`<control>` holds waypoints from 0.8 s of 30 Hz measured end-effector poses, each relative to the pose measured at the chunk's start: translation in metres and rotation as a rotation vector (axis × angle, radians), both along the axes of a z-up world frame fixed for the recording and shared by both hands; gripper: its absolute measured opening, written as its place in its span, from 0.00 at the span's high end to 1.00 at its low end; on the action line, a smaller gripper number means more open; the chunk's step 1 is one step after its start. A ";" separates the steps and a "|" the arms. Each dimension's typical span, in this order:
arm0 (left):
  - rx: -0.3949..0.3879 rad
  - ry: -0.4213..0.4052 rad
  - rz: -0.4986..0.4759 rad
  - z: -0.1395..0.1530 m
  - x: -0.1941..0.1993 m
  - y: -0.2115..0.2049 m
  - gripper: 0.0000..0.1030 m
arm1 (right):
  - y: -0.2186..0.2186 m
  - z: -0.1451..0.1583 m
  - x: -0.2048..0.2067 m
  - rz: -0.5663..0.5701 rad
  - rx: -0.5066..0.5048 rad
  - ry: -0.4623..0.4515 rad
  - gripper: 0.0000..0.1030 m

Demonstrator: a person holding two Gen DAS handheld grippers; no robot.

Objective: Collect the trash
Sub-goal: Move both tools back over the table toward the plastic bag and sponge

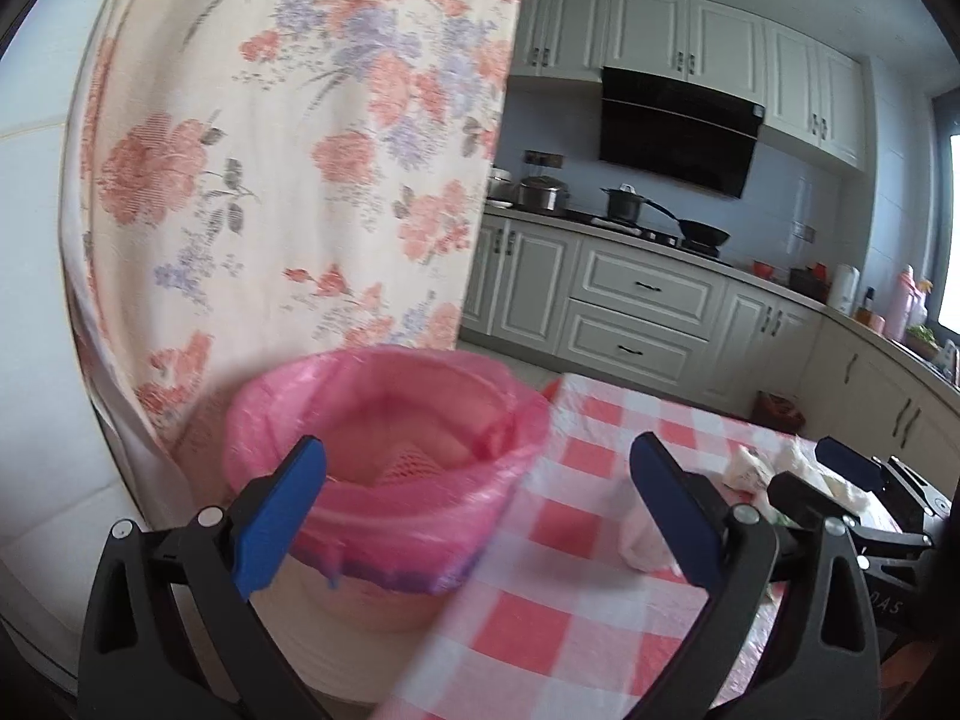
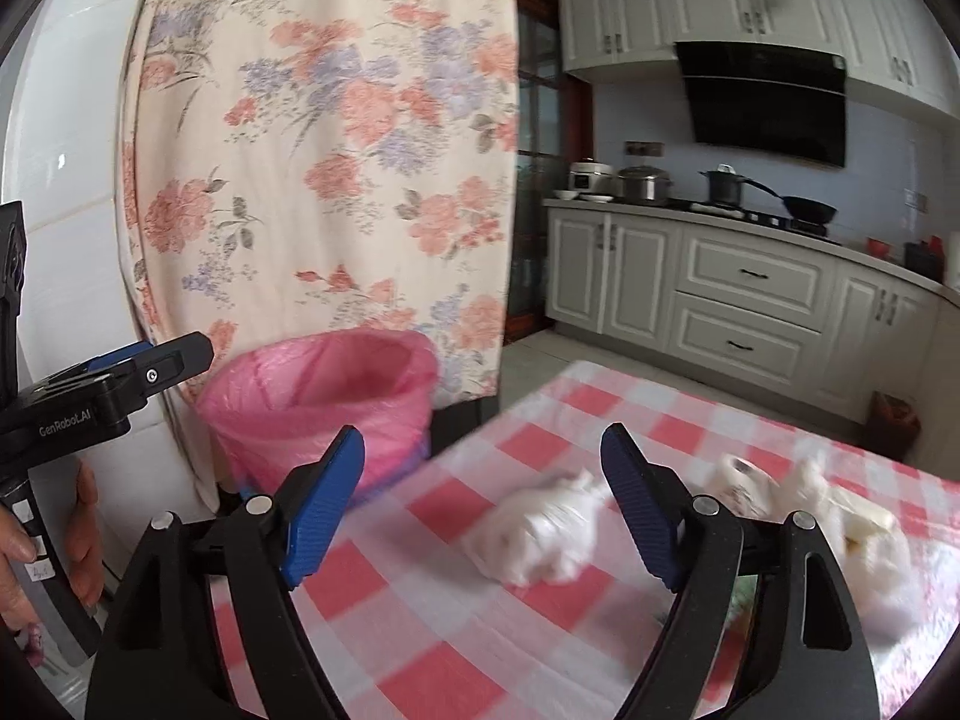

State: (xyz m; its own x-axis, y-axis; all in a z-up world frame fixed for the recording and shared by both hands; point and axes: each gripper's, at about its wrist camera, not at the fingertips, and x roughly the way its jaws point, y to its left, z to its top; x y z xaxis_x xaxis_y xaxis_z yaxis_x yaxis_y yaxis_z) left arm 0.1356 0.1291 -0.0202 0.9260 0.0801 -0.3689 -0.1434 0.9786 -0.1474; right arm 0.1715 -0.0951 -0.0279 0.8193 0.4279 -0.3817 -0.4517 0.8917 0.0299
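Note:
A bin lined with a pink bag [image 1: 384,456] stands just off the left edge of the checked table [image 1: 540,618]; it also shows in the right wrist view [image 2: 318,402]. A pink net-like piece [image 1: 411,462] lies inside it. My left gripper [image 1: 474,516] is open and empty over the bin's near rim and the table edge. My right gripper [image 2: 480,516] is open and empty above the table. A crumpled white wrapper [image 2: 540,534] lies between its fingers, blurred. More white crumpled trash [image 2: 810,504] lies to the right. The right gripper also shows in the left wrist view [image 1: 840,468] over that trash [image 1: 756,468].
A floral curtain [image 1: 300,150] hangs right behind the bin. White kitchen cabinets [image 1: 636,300] with a stove and pans stand across the floor. The person's hand [image 2: 36,546] holds the left gripper's handle at the left edge of the right wrist view.

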 end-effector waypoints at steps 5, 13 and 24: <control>0.029 0.016 -0.081 -0.014 0.001 -0.048 0.05 | -0.043 -0.014 -0.013 -0.092 0.001 0.015 0.24; 0.039 0.080 -0.198 -0.044 0.013 -0.111 0.05 | -0.103 -0.042 -0.028 -0.220 0.002 0.047 0.24; 0.107 0.125 -0.269 -0.068 0.041 -0.162 0.05 | -0.162 -0.072 -0.017 -0.353 0.009 0.126 0.24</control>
State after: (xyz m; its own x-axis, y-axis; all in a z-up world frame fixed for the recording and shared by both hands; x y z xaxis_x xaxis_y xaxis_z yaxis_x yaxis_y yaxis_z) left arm 0.1763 -0.0332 -0.0880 0.8671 -0.1173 -0.4842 0.1126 0.9929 -0.0390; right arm 0.1543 -0.2572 -0.0995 0.8637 0.1311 -0.4867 -0.1084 0.9913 0.0747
